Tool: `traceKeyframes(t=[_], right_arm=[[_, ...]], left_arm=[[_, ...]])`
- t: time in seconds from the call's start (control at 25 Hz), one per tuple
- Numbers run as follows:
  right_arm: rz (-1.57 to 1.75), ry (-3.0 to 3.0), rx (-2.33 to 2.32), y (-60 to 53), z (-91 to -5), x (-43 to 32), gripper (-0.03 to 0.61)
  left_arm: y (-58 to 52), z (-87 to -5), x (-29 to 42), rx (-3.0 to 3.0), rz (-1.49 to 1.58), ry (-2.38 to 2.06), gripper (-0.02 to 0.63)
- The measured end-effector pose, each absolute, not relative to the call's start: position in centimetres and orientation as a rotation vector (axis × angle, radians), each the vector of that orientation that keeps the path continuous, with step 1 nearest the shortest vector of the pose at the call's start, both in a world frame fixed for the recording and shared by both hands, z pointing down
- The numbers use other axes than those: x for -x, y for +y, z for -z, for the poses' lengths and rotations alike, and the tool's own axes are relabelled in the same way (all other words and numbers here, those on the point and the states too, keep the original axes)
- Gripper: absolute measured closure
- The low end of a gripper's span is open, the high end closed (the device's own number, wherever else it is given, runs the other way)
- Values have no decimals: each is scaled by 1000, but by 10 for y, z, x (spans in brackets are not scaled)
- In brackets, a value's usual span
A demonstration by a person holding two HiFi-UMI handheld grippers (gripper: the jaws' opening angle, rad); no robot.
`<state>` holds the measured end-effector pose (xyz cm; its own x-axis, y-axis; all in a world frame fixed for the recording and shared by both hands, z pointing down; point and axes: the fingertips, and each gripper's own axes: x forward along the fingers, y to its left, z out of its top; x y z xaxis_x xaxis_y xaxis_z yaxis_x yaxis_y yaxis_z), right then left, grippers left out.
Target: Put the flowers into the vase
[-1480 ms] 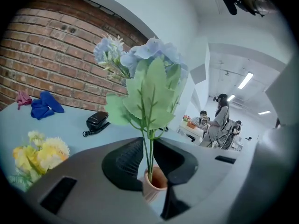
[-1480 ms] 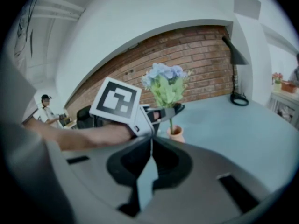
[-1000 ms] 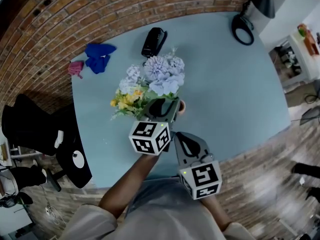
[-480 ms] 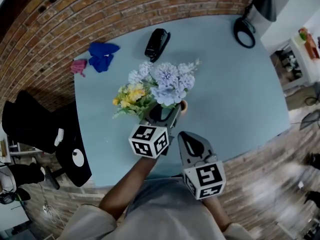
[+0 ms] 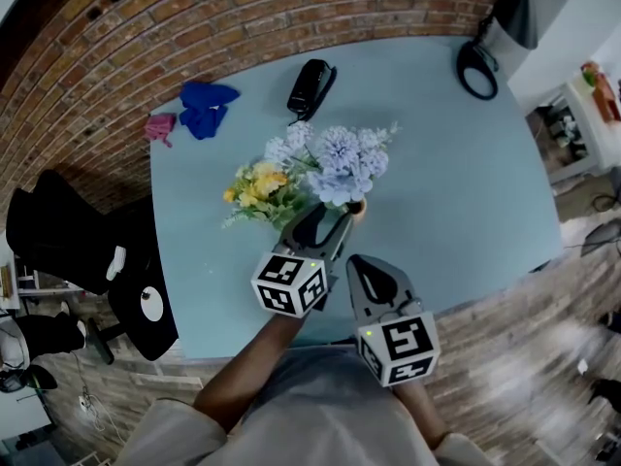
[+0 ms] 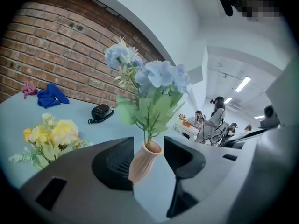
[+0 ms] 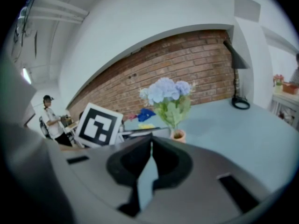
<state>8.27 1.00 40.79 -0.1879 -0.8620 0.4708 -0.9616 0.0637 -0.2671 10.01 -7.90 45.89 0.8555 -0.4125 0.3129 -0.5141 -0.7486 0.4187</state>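
The pale blue tabletop (image 5: pixel 466 163) carries everything. The left gripper (image 6: pixel 148 147) has its jaws wide apart, having just been opening; the right gripper (image 7: pixel 150 146) has its jaws together with nothing between them. A bunch of blue flowers (image 5: pixel 340 158) rises above the left jaws, its stems in the vase. A yellow bunch (image 5: pixel 257 187) lies on the tabletop left of those jaws. The peach vase (image 6: pixel 140 164) stands upright between the left jaws, clear of the right-hand one, and just ahead of the right gripper's tips. Far beyond the left jaws lie a black handset (image 5: pixel 310 85), a blue cloth (image 5: pixel 207 105) and a pink cloth (image 5: pixel 160 124).
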Motion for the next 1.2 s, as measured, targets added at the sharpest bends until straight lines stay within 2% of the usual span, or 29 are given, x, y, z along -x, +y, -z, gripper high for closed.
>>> traceKeyframes(t=[0.2, 0.32, 0.48, 0.56, 1.2], right_arm=[[-775, -2159, -1870, 10, -404, -81, 555], [-765, -2167, -1870, 10, -401, -80, 555], [-754, -2180, -1870, 10, -397, -78, 555], [-749, -2184, -1868, 10, -396, -78, 555], [-684, -2257, -1823, 9, -374, -64, 555]], left_arm=[[-71, -457, -93, -2529, -264, -677, 463], [-67, -455, -89, -2531, -258, -666, 478], [-62, -451, -80, -2530, -245, -680, 550], [-59, -447, -77, -2533, -232, -681, 566], [-40, -404, -51, -2548, -112, -668, 595]])
